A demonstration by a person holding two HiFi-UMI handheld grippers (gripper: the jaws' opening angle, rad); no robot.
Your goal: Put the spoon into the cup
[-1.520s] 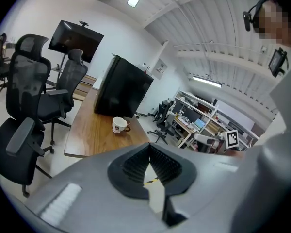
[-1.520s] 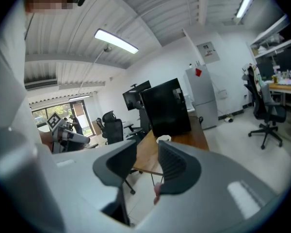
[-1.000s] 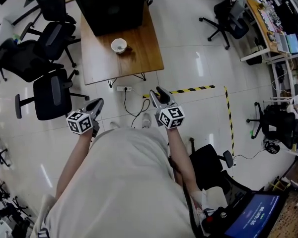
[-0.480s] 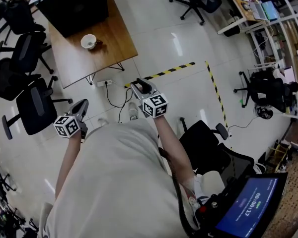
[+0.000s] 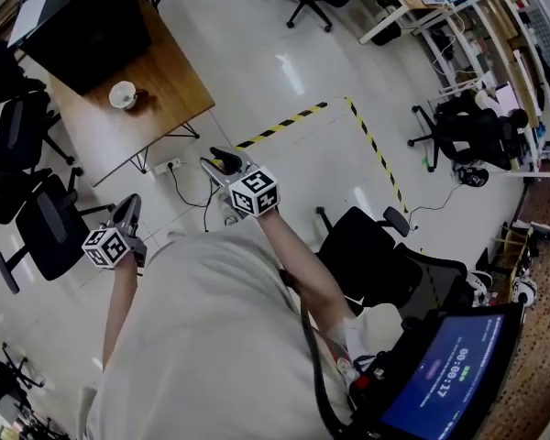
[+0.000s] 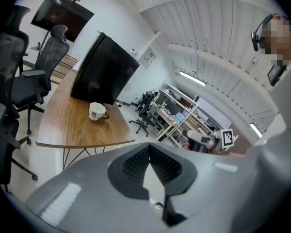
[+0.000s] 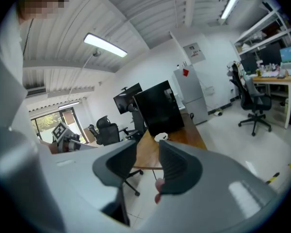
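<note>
A white round ceramic cup (image 5: 122,94) stands on the bare wood of a brown wooden table (image 5: 165,76). It is just in front of a large black box-shaped unit (image 5: 82,30) that fills the table's far end, and well in from the near edge. A small brown thing (image 5: 139,93) lies on the table right beside the cup, on the side toward the table's right edge. It is too small to tell whether it is the spoon or whether it touches the cup. The person stands on the glossy white tiled floor (image 5: 330,71), and both grippers are held out in front over the floor, well apart from the table. The left gripper (image 6: 149,145) has its ribbed black pads meeting at the tips with nothing between them. The right gripper (image 7: 146,144) has its jaws partly apart with a clear gap, through which the table shows far off, and it holds nothing. Black office chairs (image 5: 46,232) stand along the table's left edge. A yellow-and-black striped tape line (image 5: 284,122) runs across the floor near the table's right corner.
</note>
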